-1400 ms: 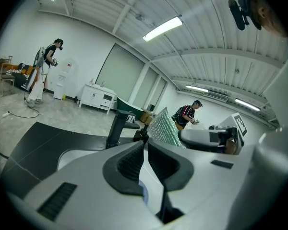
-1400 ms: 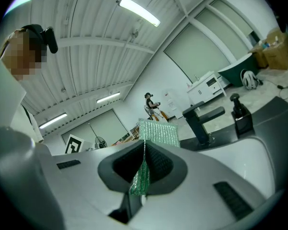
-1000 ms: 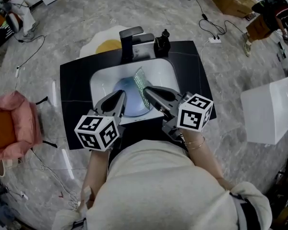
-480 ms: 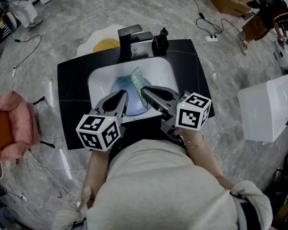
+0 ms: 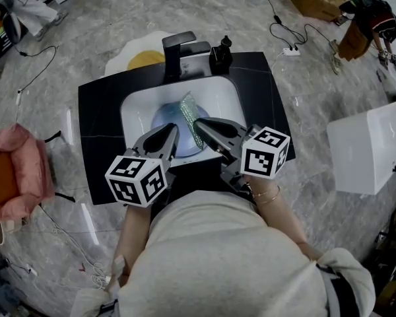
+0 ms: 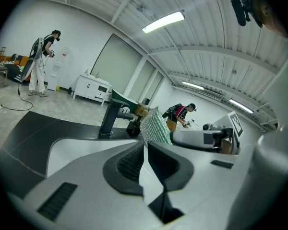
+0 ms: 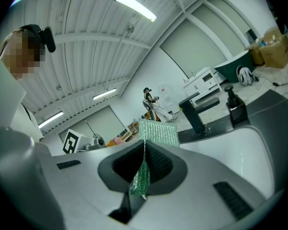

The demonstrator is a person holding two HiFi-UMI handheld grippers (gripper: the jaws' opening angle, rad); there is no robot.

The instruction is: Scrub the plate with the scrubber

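Scrubber [image 5: 192,113], green mesh, pinched tight in the right gripper [image 5: 198,125] at frame centre over the blue plate [image 5: 160,119]; left gripper [image 5: 171,131] clamps the plate's rim.

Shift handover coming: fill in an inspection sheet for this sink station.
Surface: black counter with white sink.
Job's things: blue plate in the sink; green scrubber over it.
Clutter: faucet, dark dispenser behind the sink.
Grippers: right hand-held gripper shut on the scrubber; left hand-held gripper shut by the plate, grip unclear.
Cables: power strip and cords on the floor.
Surroundings: pink chair, white box, egg-shaped mat, people working.
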